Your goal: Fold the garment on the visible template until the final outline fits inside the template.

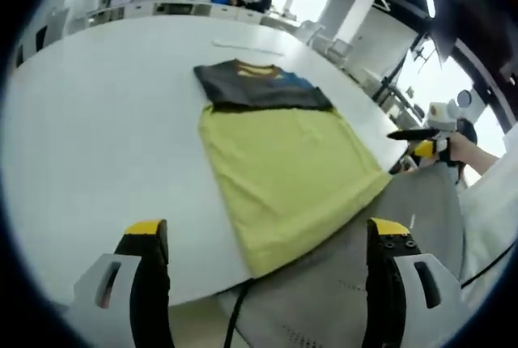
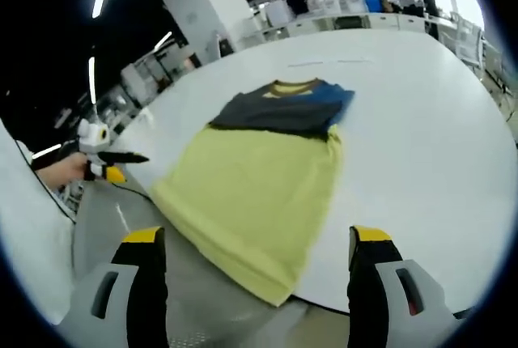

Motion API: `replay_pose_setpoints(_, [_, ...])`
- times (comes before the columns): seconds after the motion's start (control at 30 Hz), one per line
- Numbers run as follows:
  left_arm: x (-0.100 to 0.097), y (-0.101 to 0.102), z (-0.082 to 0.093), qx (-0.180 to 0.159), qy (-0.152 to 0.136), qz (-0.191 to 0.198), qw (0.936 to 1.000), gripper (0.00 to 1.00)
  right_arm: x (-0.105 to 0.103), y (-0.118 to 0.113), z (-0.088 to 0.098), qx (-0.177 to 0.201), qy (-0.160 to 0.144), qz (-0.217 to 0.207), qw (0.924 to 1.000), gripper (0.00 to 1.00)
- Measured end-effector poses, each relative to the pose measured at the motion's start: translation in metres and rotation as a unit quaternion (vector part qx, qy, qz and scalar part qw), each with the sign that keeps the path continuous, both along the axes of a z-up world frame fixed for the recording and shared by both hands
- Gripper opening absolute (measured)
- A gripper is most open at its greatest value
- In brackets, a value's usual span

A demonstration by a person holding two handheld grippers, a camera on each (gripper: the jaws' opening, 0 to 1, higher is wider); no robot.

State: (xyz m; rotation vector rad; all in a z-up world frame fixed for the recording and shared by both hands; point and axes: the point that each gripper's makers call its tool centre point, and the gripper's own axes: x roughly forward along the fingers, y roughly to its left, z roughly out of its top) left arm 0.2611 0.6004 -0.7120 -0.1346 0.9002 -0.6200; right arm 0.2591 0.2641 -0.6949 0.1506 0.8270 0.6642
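Two grippers hung above the near edge of the white tabletop [image 1: 97,137], both with their fingers spread wide and holding nothing. The left gripper [image 1: 263,263] looked down its fingers at the shirt [image 1: 283,154], which lay flat ahead of and between the fingertips, its yellow body nearest and its dark shoulders and collar farthest. The near hem of the shirt ran right at the tabletop's edge, just beyond the fingertips, with one corner seeming to hang slightly over. The right gripper [image 2: 259,271] had the same shirt ahead of its own fingers, the hem corner lying between them and close. From the right gripper view the left gripper showed off to the left of the fingers, held in a hand [image 2: 61,170].

I could not make out any template outline under the shirt, so how much folding remained was hard to judge; the shirt looked spread at full length, sleeves possibly tucked already.

The cloth looked thin, soft and light. It would likely sag, crease and slide easily on the smooth tabletop. Pinching the two hem corners, one per gripper, seemed the sensible hold for carrying the hem toward the collar.
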Motion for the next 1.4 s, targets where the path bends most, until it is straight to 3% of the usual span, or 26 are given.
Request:
replay_pose_setpoints(0.47, [-0.012, 0.004, -0.021, 0.002, 0.042, 0.006, 0.9991, 0.89, -0.009, -0.002, -0.016, 0.001, 0.033, 0.000, 0.9995, 0.83])
replay_pose_setpoints(0.8, [-0.016, 0.005, -0.029, 0.004, 0.063, -0.002, 0.9980, 0.83, -0.015, -0.006, -0.025, 0.003, 0.066, -0.003, 0.9978, 0.71])
replay_pose_setpoints(0.93, [-0.018, 0.005, -0.031, 0.000, 0.074, -0.005, 0.9972, 0.80, -0.023, -0.008, -0.031, -0.013, 0.080, 0.014, 0.9966, 0.70])
replay_pose_setpoints(1.4, [-0.023, 0.003, -0.034, -0.003, 0.096, -0.006, 0.9954, 0.70, -0.034, -0.004, -0.043, 0.009, 0.132, 0.016, 0.9911, 0.48])
